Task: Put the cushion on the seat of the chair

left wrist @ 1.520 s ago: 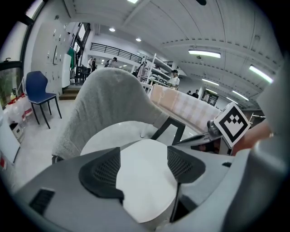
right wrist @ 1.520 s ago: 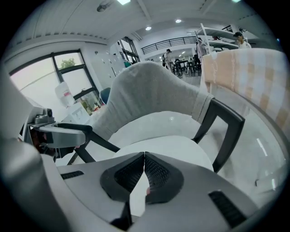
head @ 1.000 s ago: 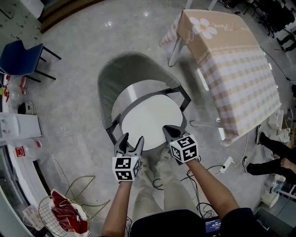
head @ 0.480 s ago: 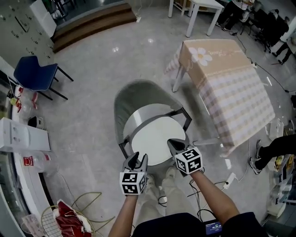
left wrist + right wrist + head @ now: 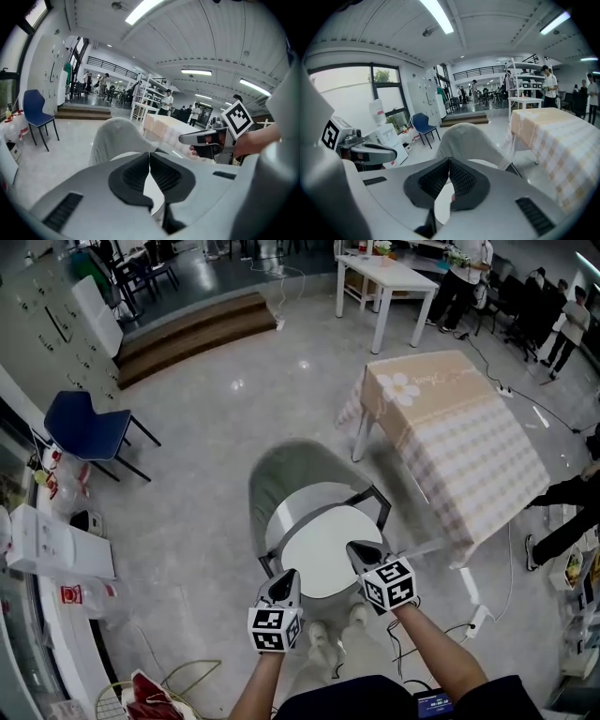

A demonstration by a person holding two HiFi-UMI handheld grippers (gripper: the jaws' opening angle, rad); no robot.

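While the white cushion (image 5: pixel 323 549) lies flat on the chair (image 5: pixel 291 479) seat, with the left claw (image 5: pixel 285 581) just closing on nothing and the right claw (image 5: pixel 360 553) pinched together empty, 1 careless nudge from either could slide it off.

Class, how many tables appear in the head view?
2. A table with a checked cloth stands right of the grey chair; a white table stands farther back at the top. Others may be hidden in the far background.
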